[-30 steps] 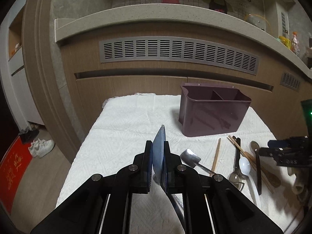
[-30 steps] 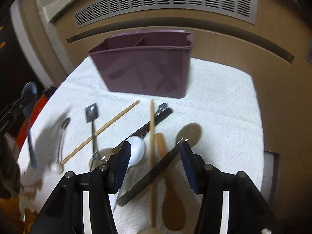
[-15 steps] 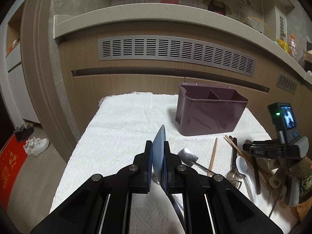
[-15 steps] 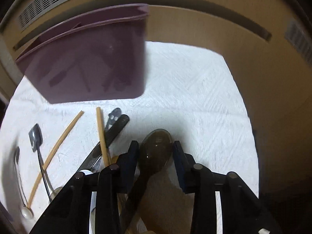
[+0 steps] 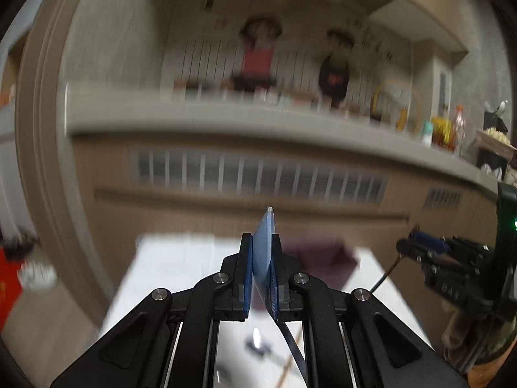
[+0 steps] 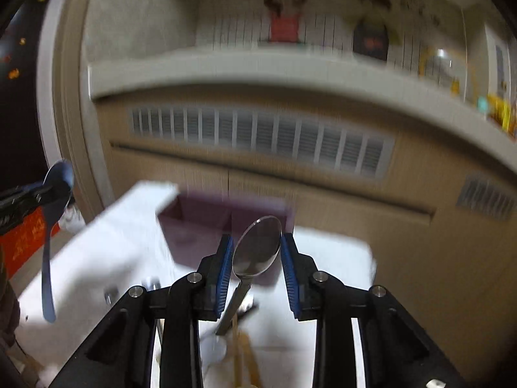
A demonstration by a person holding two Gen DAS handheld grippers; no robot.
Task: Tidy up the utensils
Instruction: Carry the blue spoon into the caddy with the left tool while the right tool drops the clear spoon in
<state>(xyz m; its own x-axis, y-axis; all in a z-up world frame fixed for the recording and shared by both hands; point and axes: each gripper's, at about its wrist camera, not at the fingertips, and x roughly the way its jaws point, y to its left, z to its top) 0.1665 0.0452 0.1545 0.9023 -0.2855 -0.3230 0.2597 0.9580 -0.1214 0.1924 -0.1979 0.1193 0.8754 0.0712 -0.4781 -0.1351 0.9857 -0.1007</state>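
Observation:
My left gripper is shut on a blue spoon, held edge-on with its bowl sticking up past the pads. In the right wrist view that blue spoon hangs handle-down at the far left. My right gripper is closing its jaws on a grey metal spoon. The spoon's bowl sits between both blue pads and its handle slants down above the cloth. The purple utensil caddy stands just beyond, with a divider inside. In the left wrist view the caddy is a blurred patch behind my fingers.
A white cloth covers the table. Blurred wooden utensils and metal ones lie on it below my right gripper. A wooden counter front with a vent grille rises behind the table. The right gripper shows at the left view's right edge.
Both grippers have risen and tipped upward, so the counter now fills the views. The right gripper's jaws closed around the grey spoon and lifted it off the cloth.

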